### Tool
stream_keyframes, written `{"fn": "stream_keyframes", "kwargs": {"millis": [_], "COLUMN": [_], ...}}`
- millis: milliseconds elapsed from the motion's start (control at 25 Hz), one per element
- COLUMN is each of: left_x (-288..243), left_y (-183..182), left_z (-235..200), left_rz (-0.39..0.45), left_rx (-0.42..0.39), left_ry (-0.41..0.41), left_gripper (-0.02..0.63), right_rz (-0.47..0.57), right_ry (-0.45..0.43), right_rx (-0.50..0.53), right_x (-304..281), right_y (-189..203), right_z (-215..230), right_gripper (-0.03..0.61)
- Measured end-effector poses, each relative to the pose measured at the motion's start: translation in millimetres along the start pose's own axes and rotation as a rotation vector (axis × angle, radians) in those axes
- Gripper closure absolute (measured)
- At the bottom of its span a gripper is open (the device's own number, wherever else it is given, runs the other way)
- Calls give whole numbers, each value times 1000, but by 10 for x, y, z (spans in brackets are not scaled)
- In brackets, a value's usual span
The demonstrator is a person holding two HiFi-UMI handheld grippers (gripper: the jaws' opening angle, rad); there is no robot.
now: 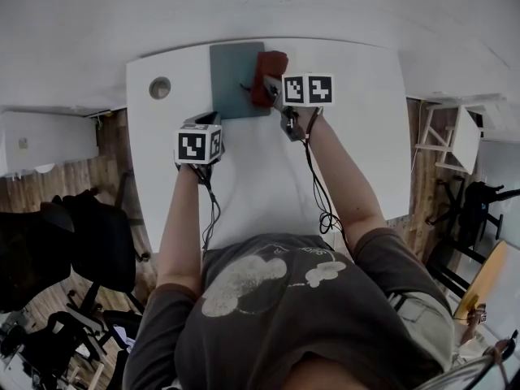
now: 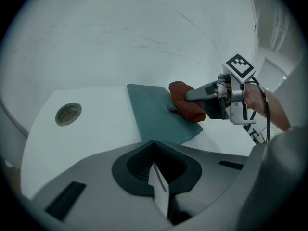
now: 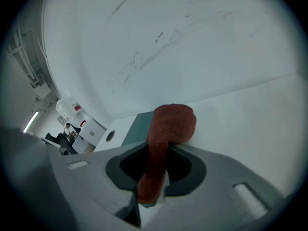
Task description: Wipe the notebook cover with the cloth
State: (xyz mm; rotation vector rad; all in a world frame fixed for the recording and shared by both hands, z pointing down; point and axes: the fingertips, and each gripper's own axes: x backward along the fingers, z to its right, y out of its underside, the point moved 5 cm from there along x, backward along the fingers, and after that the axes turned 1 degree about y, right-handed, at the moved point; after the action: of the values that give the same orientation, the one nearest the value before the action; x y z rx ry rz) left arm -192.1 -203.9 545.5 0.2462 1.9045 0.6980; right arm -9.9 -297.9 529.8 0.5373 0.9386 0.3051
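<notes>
The cloth point(image 1: 266, 78) is pinched by the right gripper point(image 3: 153, 196) on the notebook point(image 1: 231, 84), top middle of the frame. The left gripper point(image 2: 161, 189) is closed and empty. Most wiping seems left.

Reaches forward with left forearm point(image 1: 180, 226) and right forearm point(image 1: 345, 177), both bare, one gripper in each hand. Holds left gripper point(image 1: 209, 122) nearer the body, jaws pressed together, nothing between them. Holds right gripper point(image 1: 272, 94) further out, ahead of the left, jaws clamped on cloth point(image 3: 169, 121), wrist angled inward toward the left side.
</notes>
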Motion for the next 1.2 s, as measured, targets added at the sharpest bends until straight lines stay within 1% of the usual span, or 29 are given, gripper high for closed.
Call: {"fn": "stream_keyframes", "kwargs": {"millis": [120, 440, 640, 960, 1200], "left_x": [-8, 23, 76, 239, 307], "left_y": [1, -10, -23, -25, 11], "left_z": [-7, -8, 1, -156, -278], "left_rz": [0, 25, 30, 48, 56], "left_rx": [-2, 24, 9, 34, 52], "left_ry": [2, 33, 39, 31, 32], "left_gripper": [620, 620, 620, 620, 620], "right_rz": [13, 3, -29, -79, -124], "right_ry": [-29, -93, -136, -192, -195], "right_rx": [-16, 32, 62, 112, 151], "right_x": [33, 97, 55, -138, -346], "right_y": [-28, -5, 99, 252, 387], "right_z": [-73, -415, -661, -1072, -1279], "right_gripper": [499, 499, 499, 499, 499]}}
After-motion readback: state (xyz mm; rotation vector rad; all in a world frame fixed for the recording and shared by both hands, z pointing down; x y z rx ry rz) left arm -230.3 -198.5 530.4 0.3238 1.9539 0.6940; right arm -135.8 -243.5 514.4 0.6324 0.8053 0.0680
